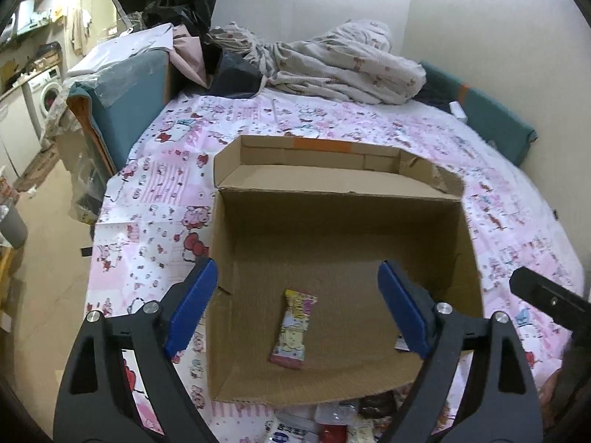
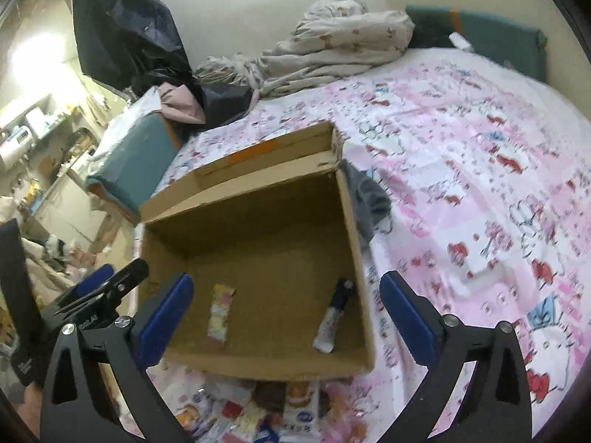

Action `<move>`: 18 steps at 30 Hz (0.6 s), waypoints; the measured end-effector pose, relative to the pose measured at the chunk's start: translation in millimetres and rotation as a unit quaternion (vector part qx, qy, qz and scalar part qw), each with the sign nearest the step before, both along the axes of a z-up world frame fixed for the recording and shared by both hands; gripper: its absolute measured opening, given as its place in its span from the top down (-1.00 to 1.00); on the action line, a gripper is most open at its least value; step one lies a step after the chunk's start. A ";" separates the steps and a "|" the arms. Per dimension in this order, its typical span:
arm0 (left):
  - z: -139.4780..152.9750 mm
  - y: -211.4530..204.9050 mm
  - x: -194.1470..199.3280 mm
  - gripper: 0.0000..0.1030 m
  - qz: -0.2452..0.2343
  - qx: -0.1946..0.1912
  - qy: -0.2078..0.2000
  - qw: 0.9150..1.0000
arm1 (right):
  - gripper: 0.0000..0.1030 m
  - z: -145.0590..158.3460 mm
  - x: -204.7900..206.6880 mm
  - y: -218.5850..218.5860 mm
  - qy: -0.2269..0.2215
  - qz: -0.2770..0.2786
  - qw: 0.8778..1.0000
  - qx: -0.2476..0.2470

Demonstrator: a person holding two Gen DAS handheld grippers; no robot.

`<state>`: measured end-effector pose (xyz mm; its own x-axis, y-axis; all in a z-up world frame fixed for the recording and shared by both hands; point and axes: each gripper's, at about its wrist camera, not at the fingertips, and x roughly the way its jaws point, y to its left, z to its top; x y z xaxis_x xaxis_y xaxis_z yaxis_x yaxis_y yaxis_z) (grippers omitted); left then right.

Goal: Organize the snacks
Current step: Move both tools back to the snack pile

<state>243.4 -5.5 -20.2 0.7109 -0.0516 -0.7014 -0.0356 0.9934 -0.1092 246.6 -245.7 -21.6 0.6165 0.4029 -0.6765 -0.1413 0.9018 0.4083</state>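
An open cardboard box (image 1: 332,221) (image 2: 258,203) lies on a pink patterned bedspread. Inside it rests a yellow-and-pink snack packet (image 1: 293,328) (image 2: 220,312), and near its right wall a dark-and-white snack stick (image 2: 334,315), of which only an end (image 1: 399,343) shows behind a blue pad in the left wrist view. My left gripper (image 1: 297,302) hangs open above the box with nothing between its pads. My right gripper (image 2: 286,313) is open too, empty, over the box's near right part. More snack packets (image 2: 258,417) (image 1: 332,424) lie in a pile in front of the box.
Crumpled bedding (image 1: 332,62) and dark bags are heaped at the head of the bed. A teal cushion (image 1: 125,110) stands at the left, another teal cushion (image 1: 495,118) at the far right. A grey cloth (image 2: 365,199) lies beside the box. The floor and a washing machine (image 1: 46,92) are to the left.
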 end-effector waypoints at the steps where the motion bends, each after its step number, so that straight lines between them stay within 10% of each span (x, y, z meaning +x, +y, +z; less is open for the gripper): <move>1: 1.7 -0.1 -1.7 -0.87 0.001 0.001 -0.003 1.000 | -1.00 2.6 -4.4 -1.4 -0.004 -0.002 1.000 -0.001; 18: 22.5 12.2 -44.6 -0.99 0.021 0.013 -0.005 1.000 | -1.00 -3.3 -50.7 -13.9 0.024 -0.001 1.000 0.002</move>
